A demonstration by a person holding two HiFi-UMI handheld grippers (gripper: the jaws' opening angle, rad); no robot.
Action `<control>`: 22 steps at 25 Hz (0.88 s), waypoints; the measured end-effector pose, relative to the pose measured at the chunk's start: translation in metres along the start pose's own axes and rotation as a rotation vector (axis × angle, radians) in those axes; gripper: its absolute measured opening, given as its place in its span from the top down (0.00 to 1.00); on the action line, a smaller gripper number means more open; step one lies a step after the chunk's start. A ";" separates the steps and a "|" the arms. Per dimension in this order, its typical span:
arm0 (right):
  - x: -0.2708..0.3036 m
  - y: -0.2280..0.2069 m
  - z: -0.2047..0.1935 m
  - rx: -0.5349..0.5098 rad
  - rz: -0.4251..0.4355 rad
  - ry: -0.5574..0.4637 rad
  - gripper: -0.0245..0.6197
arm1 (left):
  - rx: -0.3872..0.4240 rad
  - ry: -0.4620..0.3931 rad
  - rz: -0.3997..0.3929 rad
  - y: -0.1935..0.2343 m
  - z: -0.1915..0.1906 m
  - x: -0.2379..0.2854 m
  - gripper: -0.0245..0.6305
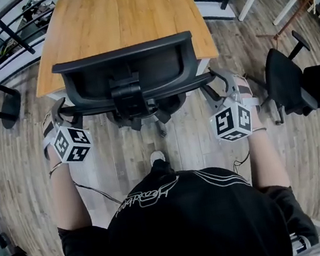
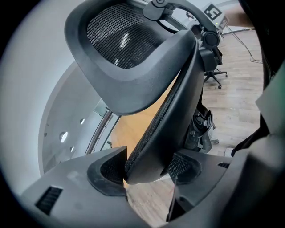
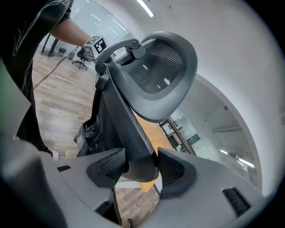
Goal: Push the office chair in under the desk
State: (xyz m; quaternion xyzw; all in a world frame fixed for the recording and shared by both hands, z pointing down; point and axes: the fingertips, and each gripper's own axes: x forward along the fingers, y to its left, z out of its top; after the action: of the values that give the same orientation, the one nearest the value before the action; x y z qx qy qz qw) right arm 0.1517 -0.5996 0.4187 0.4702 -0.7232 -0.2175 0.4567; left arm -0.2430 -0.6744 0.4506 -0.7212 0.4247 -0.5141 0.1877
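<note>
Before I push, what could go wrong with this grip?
1. The left gripper and right gripper pinch only the thin rim of the chair backrest. A hard shove could slide them off.
2. The backrest spans nearly the width of the desk, so a skewed push may catch a white desk leg.
3. Gripper cables trail by your shoe, near the chair base, and might snag.

The office chair [image 1: 125, 73] is coloured black, and a fine mesh weave is shown on its back and headrest. The desk [image 1: 119, 14] is finished in orange-brown wood grain. The floor [image 1: 306, 150] is patterned in grey-brown planks. The left gripper [image 2: 147, 169] and right gripper [image 3: 138, 167] are coloured grey; their cubes [image 1: 71, 145] are marked with black squares on white. The shirt [image 1: 203, 219] is black, printed with white lines.
</note>
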 end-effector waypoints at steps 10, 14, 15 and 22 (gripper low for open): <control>0.037 -0.017 0.011 0.015 -0.012 0.022 0.57 | 0.021 -0.022 -0.014 0.032 0.006 0.042 0.58; 0.049 -0.021 0.012 0.023 -0.016 0.029 0.57 | 0.029 -0.028 -0.023 0.040 0.008 0.055 0.58; 0.051 -0.022 0.013 0.025 -0.017 0.031 0.57 | 0.030 -0.029 -0.024 0.042 0.008 0.058 0.58; 0.067 -0.027 0.020 0.035 -0.031 0.040 0.57 | 0.041 -0.040 -0.031 0.057 0.008 0.076 0.58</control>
State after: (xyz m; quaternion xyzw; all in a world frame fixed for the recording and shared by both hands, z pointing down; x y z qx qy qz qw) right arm 0.1380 -0.6737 0.4192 0.4933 -0.7104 -0.2024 0.4594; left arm -0.2512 -0.7698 0.4511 -0.7339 0.3990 -0.5109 0.2030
